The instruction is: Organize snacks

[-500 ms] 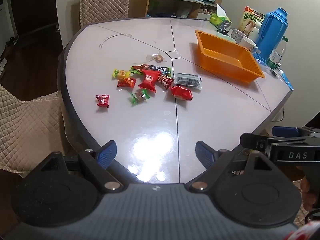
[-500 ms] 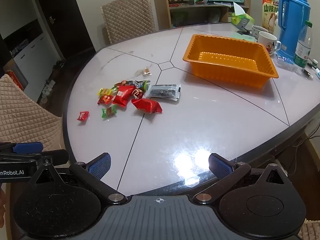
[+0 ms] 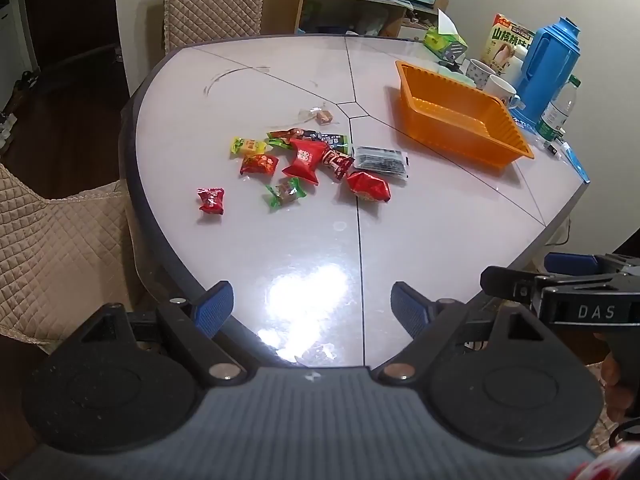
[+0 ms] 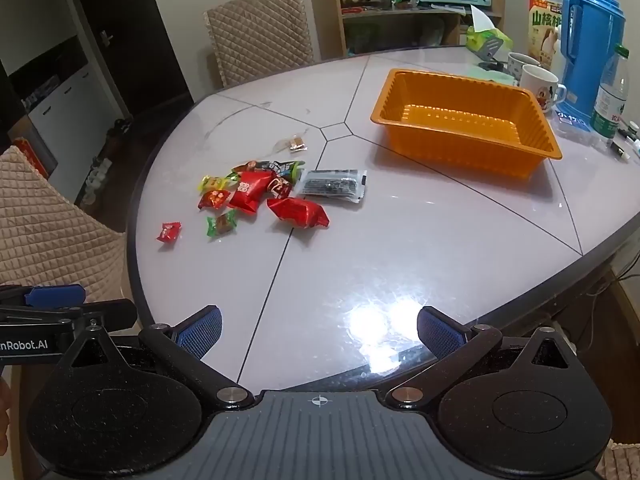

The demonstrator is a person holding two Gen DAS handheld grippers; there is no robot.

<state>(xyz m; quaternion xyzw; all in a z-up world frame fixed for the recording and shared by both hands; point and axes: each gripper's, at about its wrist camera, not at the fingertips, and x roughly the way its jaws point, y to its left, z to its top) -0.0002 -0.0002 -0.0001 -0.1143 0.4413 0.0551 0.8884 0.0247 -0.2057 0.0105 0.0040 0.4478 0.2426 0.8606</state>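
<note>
Several wrapped snacks [image 3: 304,160] lie in a loose pile in the middle of the white table [image 3: 420,240], also in the right wrist view [image 4: 256,192]. One small red packet [image 3: 211,200] lies apart on the left. A black-and-clear packet [image 3: 382,162] lies at the pile's right. An empty orange tray [image 3: 460,120] stands at the far right, also in the right wrist view [image 4: 464,124]. My left gripper [image 3: 312,310] is open and empty over the near table edge. My right gripper [image 4: 318,332] is open and empty, also at the near edge.
A blue thermos [image 4: 590,40], two mugs [image 4: 538,84], a water bottle [image 4: 610,96], a snack box and a tissue box stand behind the tray. Quilted chairs [image 4: 260,36] stand at the far side and at the left [image 3: 52,232]. A shelf with a toaster oven is behind.
Both grippers have shifted slightly; the views are almost the same. Nothing on the table has moved.
</note>
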